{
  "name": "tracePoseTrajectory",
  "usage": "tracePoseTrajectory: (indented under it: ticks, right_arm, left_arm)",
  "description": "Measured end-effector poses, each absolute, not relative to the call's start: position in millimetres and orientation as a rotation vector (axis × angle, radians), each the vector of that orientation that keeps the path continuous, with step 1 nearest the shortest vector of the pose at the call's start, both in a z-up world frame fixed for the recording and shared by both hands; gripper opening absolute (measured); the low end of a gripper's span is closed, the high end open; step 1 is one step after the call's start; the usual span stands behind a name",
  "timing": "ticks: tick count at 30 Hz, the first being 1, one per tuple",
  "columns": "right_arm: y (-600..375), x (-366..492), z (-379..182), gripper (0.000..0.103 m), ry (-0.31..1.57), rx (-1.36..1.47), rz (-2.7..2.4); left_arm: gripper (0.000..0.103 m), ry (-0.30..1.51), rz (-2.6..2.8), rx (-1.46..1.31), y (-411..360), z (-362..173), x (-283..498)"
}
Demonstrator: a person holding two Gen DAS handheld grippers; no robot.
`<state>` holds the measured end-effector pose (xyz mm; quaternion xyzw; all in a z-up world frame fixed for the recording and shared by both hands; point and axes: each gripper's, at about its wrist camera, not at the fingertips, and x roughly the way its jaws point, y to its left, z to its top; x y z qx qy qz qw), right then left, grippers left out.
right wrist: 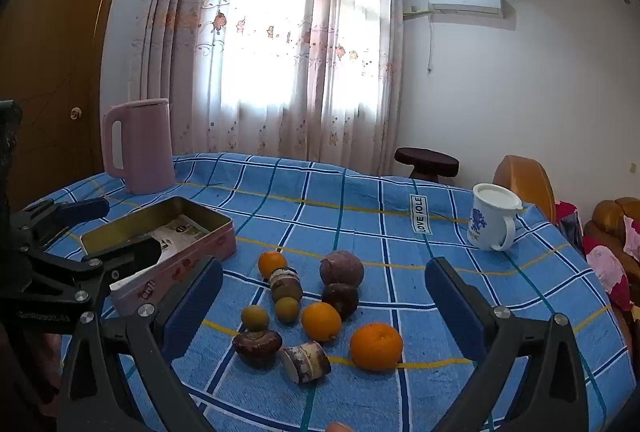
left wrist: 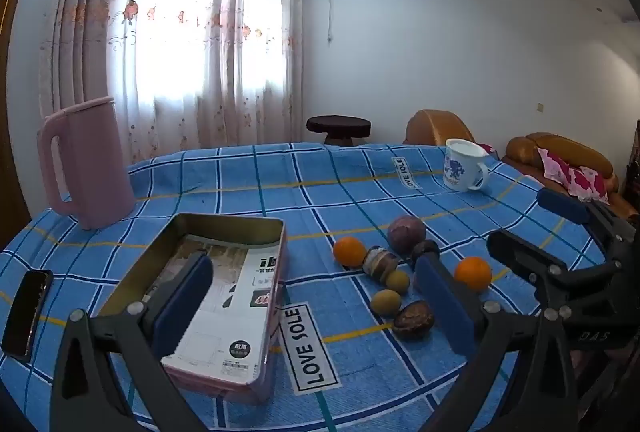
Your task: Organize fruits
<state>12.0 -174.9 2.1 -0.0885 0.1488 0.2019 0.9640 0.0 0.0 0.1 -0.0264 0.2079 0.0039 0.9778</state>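
Several fruits lie loose on the blue checked cloth: oranges, a large purple fruit, small yellow-green ones and dark brown ones. They also show in the left wrist view, with an orange and the purple fruit. A pink tin box with a paper inside stands open to their left. My left gripper is open, above the box's right edge. My right gripper is open, above the fruit cluster.
A pink kettle stands at the back left. A white mug with a blue print stands at the back right. A black phone lies at the left edge. A sofa is beyond the table.
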Motion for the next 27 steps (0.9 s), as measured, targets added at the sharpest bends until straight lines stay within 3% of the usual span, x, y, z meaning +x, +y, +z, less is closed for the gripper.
tracePoseTrajectory:
  ticks: [27]
  right_arm:
    - [-179.5, 11.5, -6.9, 0.102, 0.324, -0.162, 0.407]
  left_arm:
    - [0.103, 0.423, 0.021, -0.044, 0.6, -3.5, -1.1]
